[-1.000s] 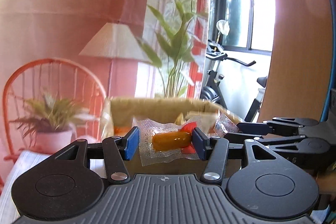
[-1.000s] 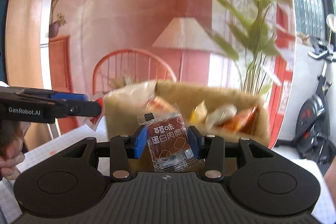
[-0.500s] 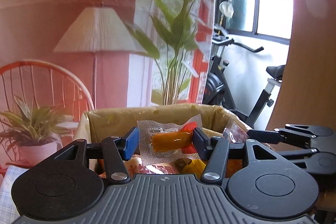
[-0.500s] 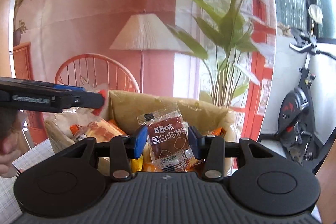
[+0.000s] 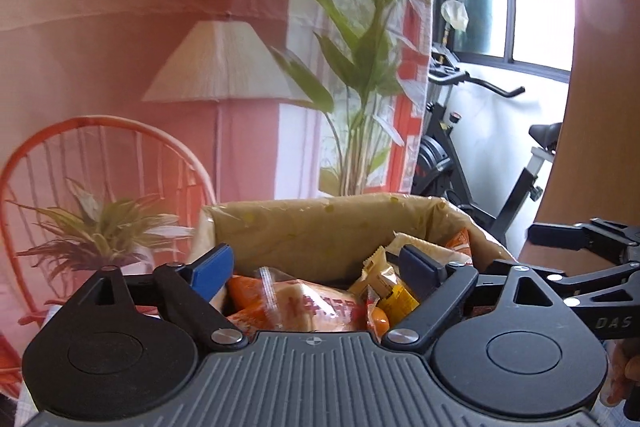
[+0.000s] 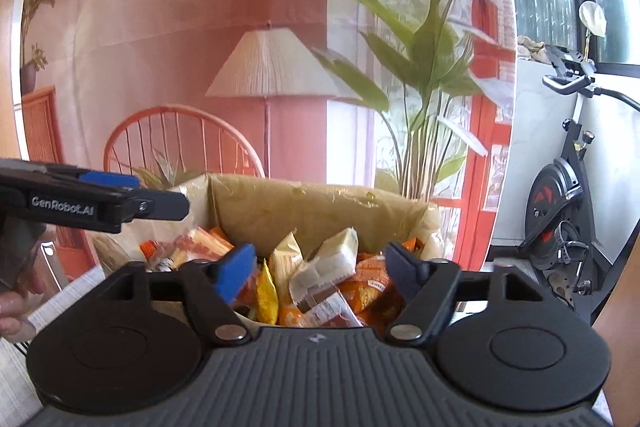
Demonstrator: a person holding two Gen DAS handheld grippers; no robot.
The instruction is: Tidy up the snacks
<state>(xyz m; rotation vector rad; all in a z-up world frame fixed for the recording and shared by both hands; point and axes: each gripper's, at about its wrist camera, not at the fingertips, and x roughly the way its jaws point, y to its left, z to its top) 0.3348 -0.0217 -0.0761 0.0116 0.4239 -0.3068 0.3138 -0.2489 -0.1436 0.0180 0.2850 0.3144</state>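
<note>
A cardboard box (image 5: 320,227) lined with clear plastic stands right ahead, full of several snack packets (image 5: 312,307) in orange, yellow and white. My left gripper (image 5: 315,265) hovers over its near rim, jaws opening wide, nothing between the blue pads. In the right wrist view the same box (image 6: 320,203) shows a white packet (image 6: 332,263) and a yellow one (image 6: 266,291). My right gripper (image 6: 320,269) is above them, jaws opening, holding nothing. The other gripper's fingers (image 6: 152,205) reach in from the left, and the right gripper's fingers (image 5: 560,233) show at the right edge.
Behind the box hangs a printed backdrop with a lamp (image 6: 272,67), an orange chair (image 5: 100,155) and a leafy plant (image 6: 424,59). An exercise bike (image 6: 560,211) stands at the right. A person's hand (image 6: 12,307) grips the left tool over a checked cloth.
Both grippers moved forward over the box. The left let go of the sausage packet and the right let go of the brown packet. Both sets of jaws now stand wide.
</note>
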